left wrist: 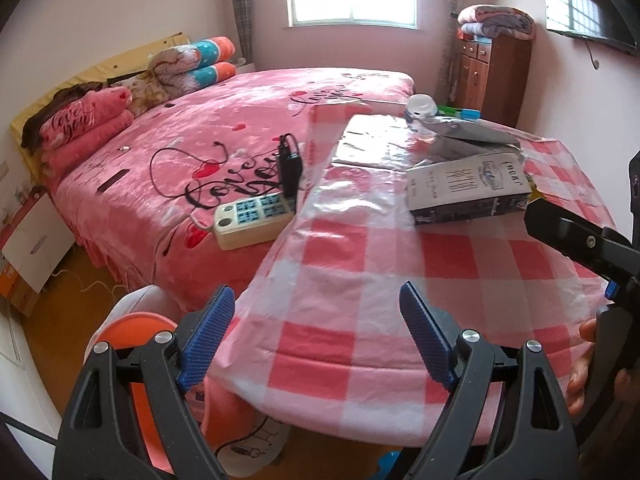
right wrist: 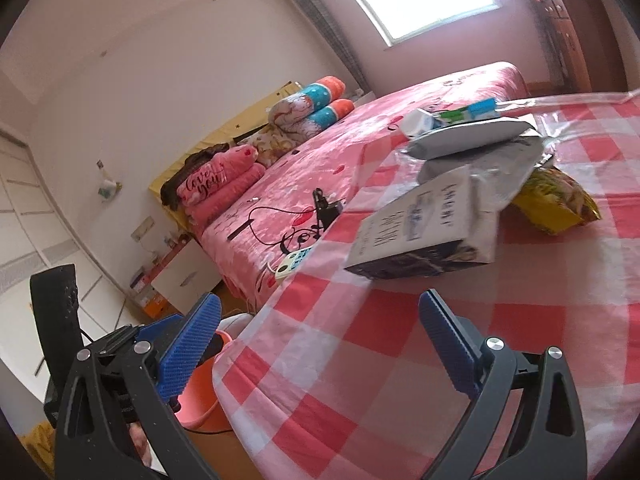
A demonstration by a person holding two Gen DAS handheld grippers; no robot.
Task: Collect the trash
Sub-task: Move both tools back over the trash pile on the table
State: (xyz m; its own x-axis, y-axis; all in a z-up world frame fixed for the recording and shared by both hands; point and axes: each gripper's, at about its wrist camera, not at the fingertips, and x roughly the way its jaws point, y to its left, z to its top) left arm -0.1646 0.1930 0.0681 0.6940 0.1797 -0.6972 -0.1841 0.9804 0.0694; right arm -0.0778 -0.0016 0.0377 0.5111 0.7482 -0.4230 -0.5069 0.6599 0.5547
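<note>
- Left hand-held gripper (left wrist: 316, 334): jaws spread wide, nothing between the blue ribbed pads; hovering over the near edge of the round worktop covered in pink-and-white checked plastic cloth (left wrist: 360, 280).
- Right hand-held gripper (right wrist: 320, 344): likewise wide and empty, poised above the same near edge, pointed toward the litter.
- Trash located at the far side of the worktop: flattened grey-and-white printed carton (right wrist: 424, 228) lying nearest; crumpled silver foil bag (right wrist: 480, 136) just behind and partly over it; yellow snack wrapper (right wrist: 556, 204) tucked beside on the right; white plastic cap or cup (left wrist: 422, 106) and green-and-blue small pack (left wrist: 460, 113) at the rear.
- Orange plastic bin (left wrist: 136, 330) noted on the floor below the worktop's left edge, near the left hand-held gripper; judged the likely receptacle.
- Step in hand, as judged: approach only; no item yet grasped.
- Next move calls for: reaching forward to the carton, closing across its thin raised edge, lifting clear of the foil bag resting against it.
- Risk: slippery cloth may drag; overlapping foil bag may shift.
</note>
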